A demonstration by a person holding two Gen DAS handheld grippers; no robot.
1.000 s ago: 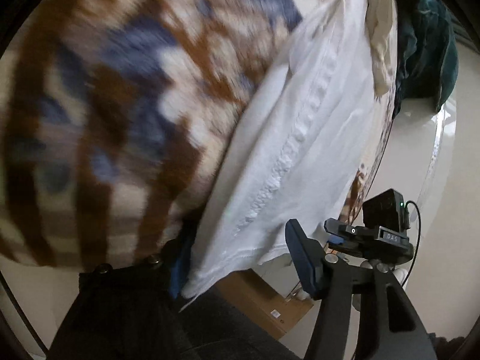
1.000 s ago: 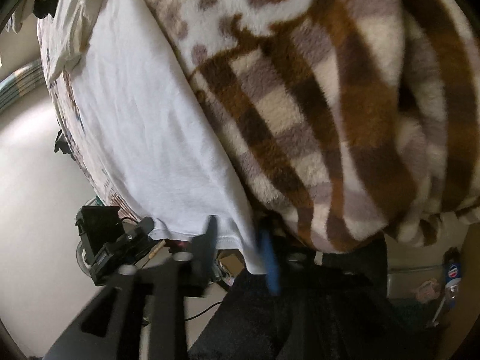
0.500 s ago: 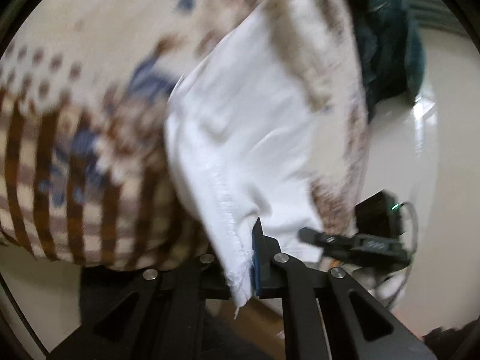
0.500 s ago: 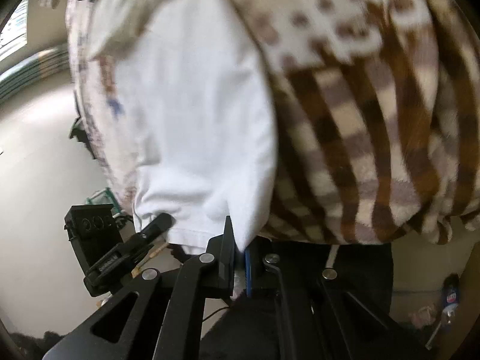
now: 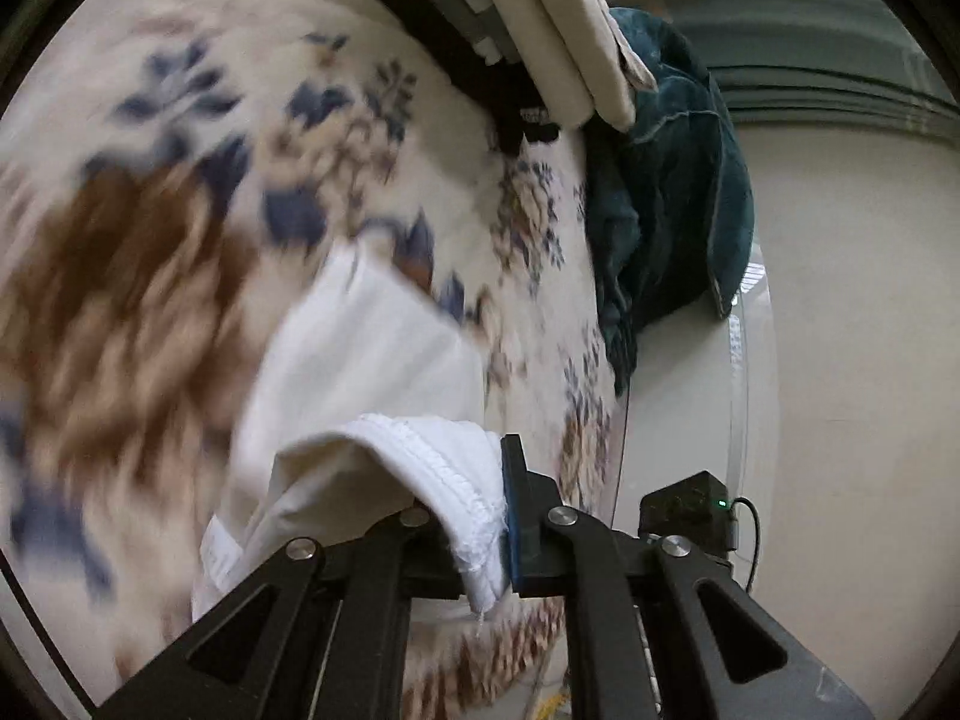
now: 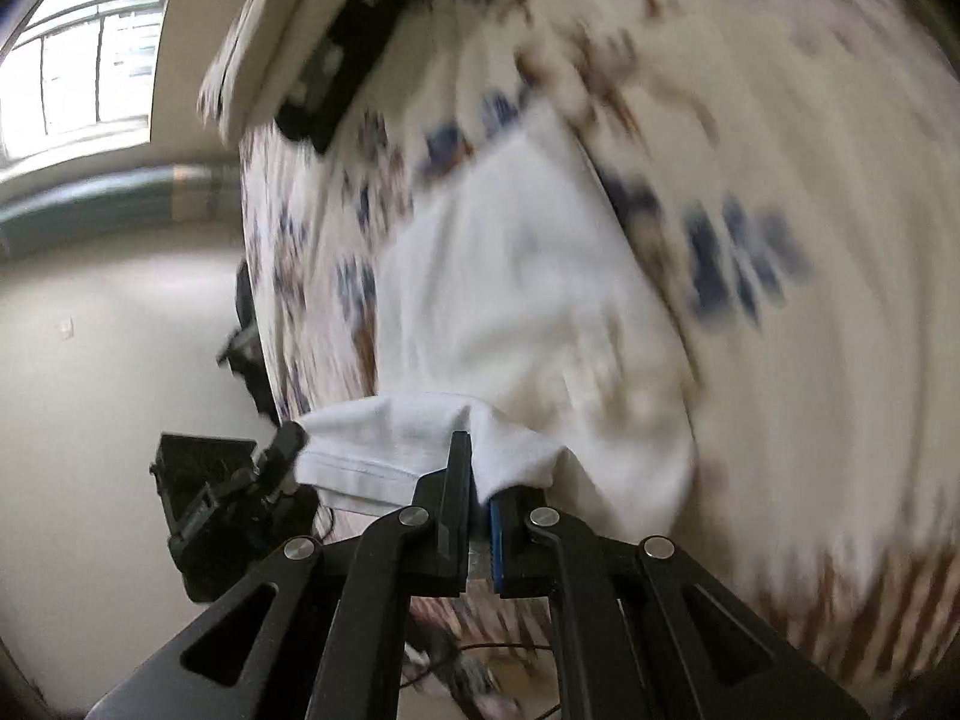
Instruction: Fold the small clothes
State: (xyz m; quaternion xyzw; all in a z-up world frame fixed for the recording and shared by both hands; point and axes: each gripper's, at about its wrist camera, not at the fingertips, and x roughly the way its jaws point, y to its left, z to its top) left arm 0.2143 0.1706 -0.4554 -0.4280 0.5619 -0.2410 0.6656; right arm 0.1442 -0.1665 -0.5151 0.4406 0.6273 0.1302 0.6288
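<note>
The left gripper [image 5: 480,516] is clamped on a stitched hem corner of a white garment [image 5: 360,360], the cloth bunched between its black jaw and its blue-padded one. The right gripper [image 6: 480,498] likewise pinches another edge of the white garment [image 6: 516,300], jaws closed on a fold of fabric just above the blue pad. Between the two holds the garment's near edge is lifted and doubled over, while the rest of it lies spread across a patterned blanket [image 5: 150,210] of cream, brown and blue that covers the bed. Much of the blanket is smeared by motion blur in both wrist views. At the far end of the bed, a stack of folded cream cloth [image 5: 558,30] rests on a black item [image 5: 432,6], whose identity cannot be made out. A dark teal garment [image 5: 672,192] hangs over the bed's right edge in the left wrist view. Beside each gripper, the other gripper's black camera unit [image 5: 684,510] is visible, against a pale floor [image 6: 90,360].
</note>
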